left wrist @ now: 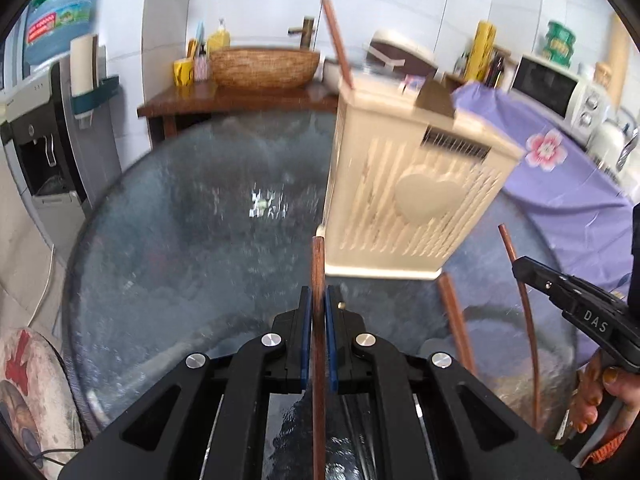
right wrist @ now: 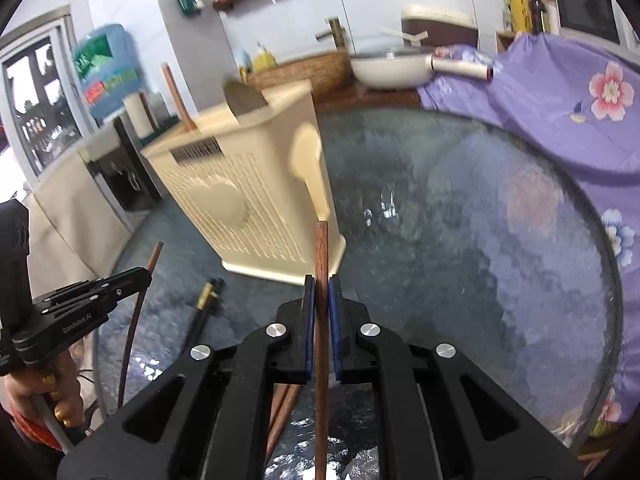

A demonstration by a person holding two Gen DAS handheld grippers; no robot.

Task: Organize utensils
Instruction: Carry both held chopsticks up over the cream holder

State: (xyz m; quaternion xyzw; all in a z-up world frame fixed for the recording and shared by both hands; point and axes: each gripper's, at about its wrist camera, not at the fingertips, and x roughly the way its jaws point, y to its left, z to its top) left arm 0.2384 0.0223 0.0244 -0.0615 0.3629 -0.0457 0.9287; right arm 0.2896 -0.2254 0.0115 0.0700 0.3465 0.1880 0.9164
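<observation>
**Bright daylight, smeared by motion**

Both views are evenly bright and cool. White glare glints on the glass table, and the window at the left is blown out. The holder and background are blurred; the near fingers stay sharp. Fisheye bends the edges, and the corners are black.

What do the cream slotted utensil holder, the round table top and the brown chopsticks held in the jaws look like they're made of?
Cream slotted utensil holder: likely moulded plastic, matte, judging by its uniform colour, thin slats and raised heart. Round table top: apparently textured glass, glossy, with bright reflections and things beneath showing through. Brown chopstick in the left gripper and the one in the right gripper: probably wood, with faint grain and a dull finish.
</observation>
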